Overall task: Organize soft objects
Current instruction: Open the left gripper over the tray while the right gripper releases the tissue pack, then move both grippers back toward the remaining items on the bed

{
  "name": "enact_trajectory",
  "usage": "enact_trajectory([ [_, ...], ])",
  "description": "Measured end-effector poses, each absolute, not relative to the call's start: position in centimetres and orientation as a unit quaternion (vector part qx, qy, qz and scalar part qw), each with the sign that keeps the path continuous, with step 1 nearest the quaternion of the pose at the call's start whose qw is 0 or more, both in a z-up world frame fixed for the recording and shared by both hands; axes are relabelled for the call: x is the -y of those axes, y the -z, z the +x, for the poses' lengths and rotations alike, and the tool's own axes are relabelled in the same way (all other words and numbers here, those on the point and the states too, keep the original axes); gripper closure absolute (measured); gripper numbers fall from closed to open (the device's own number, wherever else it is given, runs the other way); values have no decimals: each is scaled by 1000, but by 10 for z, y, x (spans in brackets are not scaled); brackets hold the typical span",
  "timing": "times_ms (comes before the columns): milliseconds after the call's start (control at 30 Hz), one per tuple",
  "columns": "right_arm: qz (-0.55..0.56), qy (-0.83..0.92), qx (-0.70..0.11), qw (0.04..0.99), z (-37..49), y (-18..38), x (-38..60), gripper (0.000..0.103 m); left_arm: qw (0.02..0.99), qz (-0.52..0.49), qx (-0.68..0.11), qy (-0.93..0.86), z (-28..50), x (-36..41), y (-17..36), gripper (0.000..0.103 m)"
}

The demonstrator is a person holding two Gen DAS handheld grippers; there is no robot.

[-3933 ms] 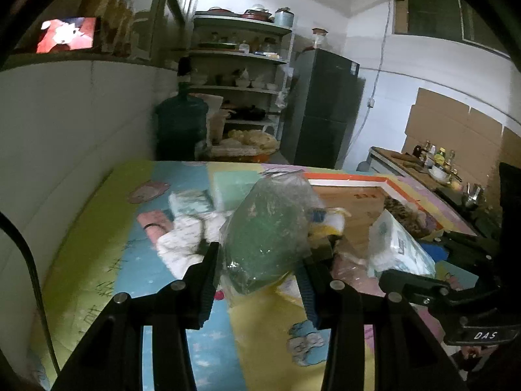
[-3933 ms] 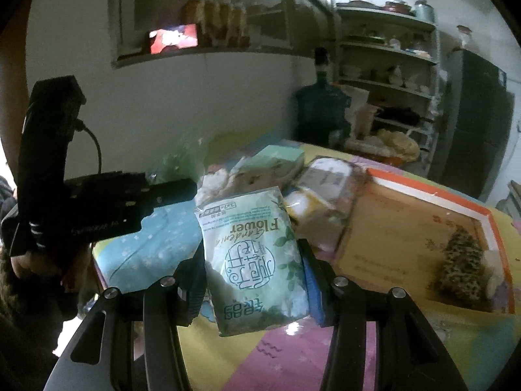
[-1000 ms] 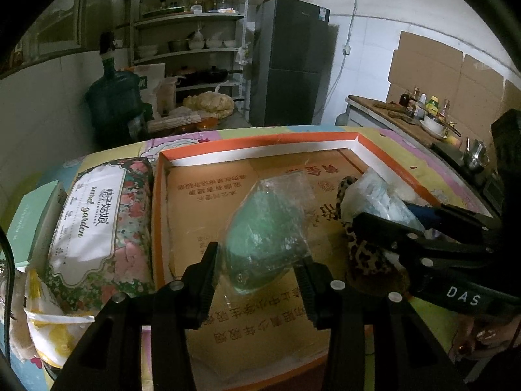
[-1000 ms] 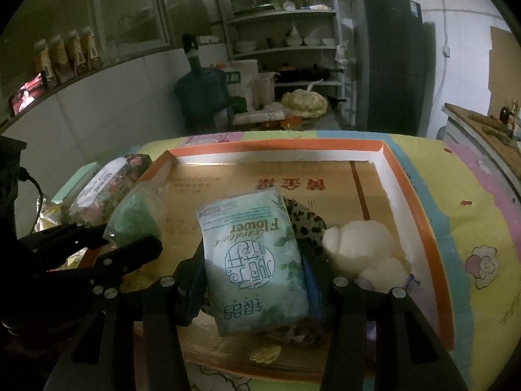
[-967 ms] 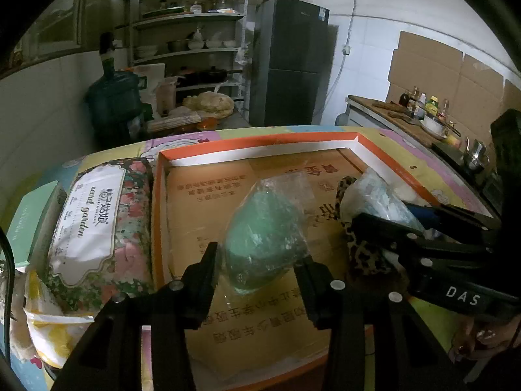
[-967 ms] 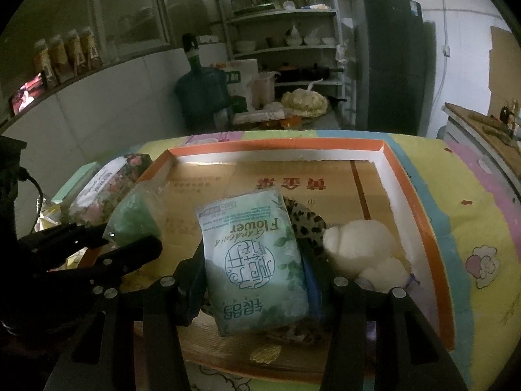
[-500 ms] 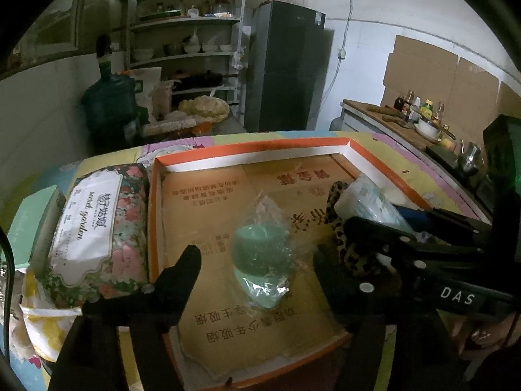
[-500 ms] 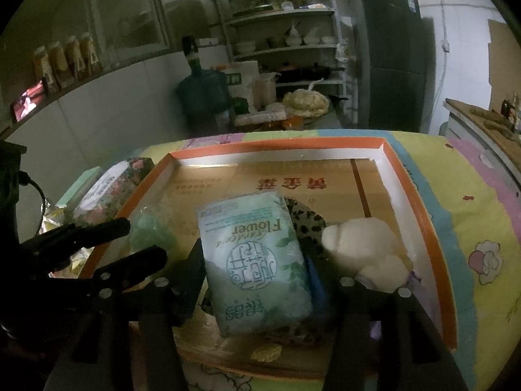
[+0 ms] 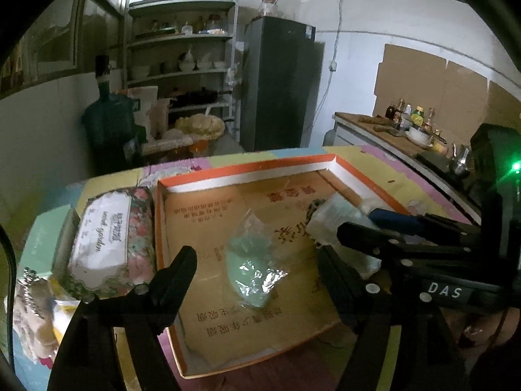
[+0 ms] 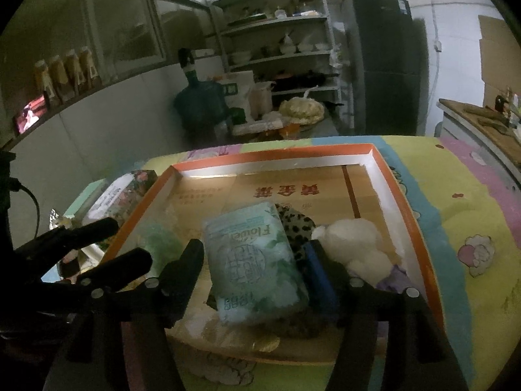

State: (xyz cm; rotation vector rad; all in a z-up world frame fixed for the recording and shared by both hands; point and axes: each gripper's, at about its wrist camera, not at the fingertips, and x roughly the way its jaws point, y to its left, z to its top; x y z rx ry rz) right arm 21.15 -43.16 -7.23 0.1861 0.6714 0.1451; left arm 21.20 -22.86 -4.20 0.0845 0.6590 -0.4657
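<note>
A green soft thing in a clear plastic bag point(image 9: 250, 264) lies on the cardboard floor of the orange-rimmed box point(image 9: 247, 166). My left gripper point(image 9: 255, 257) hovers over it, its jaws opening wide and well apart from the bag. The green-and-white tissue pack point(image 10: 254, 260) rests tilted on a leopard-print cloth point(image 10: 293, 221) in the box point(image 10: 276, 150), beside a white plush point(image 10: 355, 244). My right gripper point(image 10: 254, 251) straddles the pack, its jaws opening, with the pads off it. The green bag point(image 10: 159, 241) also shows at the left of that view.
A floral tissue pack point(image 9: 107, 241) and a mint-green box point(image 9: 45, 238) lie left of the box on the colourful mat. Behind the table stand a water jug point(image 9: 107, 123), shelves point(image 9: 182, 65) and a dark fridge point(image 9: 280, 84). A counter with bottles point(image 9: 407, 120) is on the right.
The left jaws spread off the green bag, which dropped onto the box floor, and the left gripper lifted slightly. The right jaws widened off the tissue pack, which settled on the leopard cloth.
</note>
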Motion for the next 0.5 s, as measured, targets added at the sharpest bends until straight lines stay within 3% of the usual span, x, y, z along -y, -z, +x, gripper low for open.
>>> enact_trajectory([
  [500,102,-59,-301,946,181,52,423,36,937,34,-280,206,183,196,17,27],
])
